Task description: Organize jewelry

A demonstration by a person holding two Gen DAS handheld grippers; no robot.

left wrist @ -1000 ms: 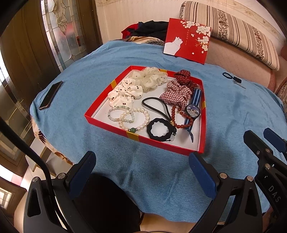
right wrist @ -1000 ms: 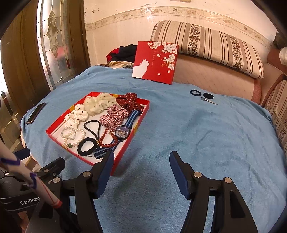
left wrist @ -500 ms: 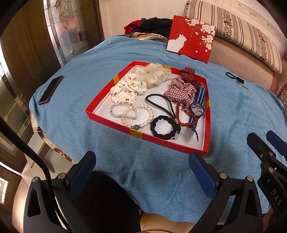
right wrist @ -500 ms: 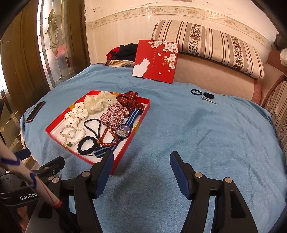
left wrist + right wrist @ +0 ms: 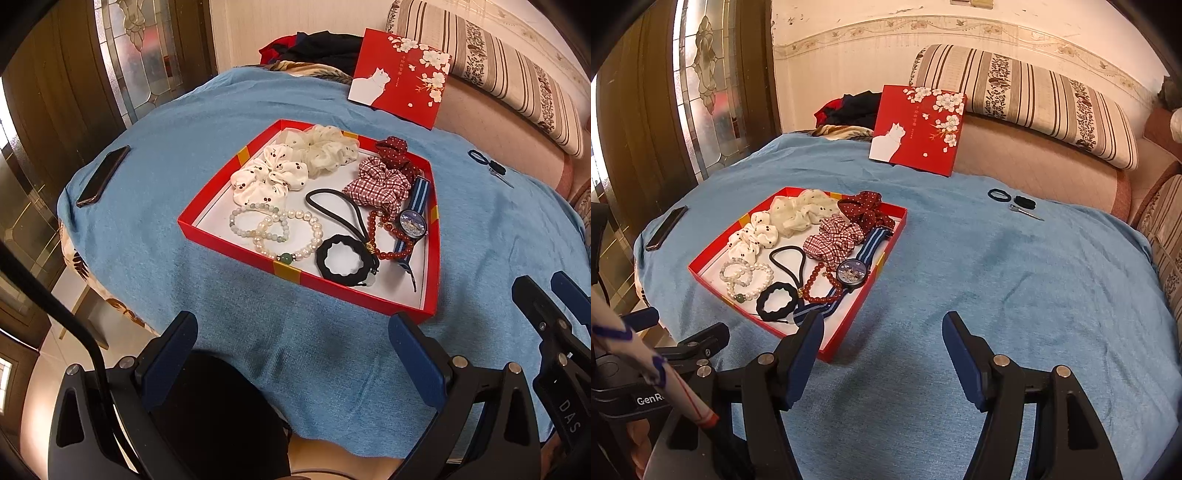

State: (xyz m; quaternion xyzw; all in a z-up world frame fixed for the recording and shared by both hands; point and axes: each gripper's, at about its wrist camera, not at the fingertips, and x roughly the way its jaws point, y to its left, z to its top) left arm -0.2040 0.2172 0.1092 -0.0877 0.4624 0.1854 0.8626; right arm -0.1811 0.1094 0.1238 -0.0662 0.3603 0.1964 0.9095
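Left gripper [image 5: 291,354] and right gripper [image 5: 882,354] hover spread wide, both empty, above blue tablecloth [image 5: 997,295]. Beyond: red tray [image 5: 236,242] on cloth, holding bracelets [image 5: 273,232], scrunchies [image 5: 269,177], watch [image 5: 413,223]. Farthest: red lid [image 5: 400,79] propped against sofa.

blue-clothed table [image 5: 332,369]: red tray [image 5: 236,236], phone [image 5: 103,175], hair ties [image 5: 1010,197].

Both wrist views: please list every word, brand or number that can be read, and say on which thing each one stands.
"DAS": on the black body of the right tongs, at the lower right edge of the left wrist view.
"GenR", cut off: on the black body of the left tongs, in the right wrist view.
Small print beside the white cat on the red box lid: too small to read.
Dial of the watch: no readable numbers.
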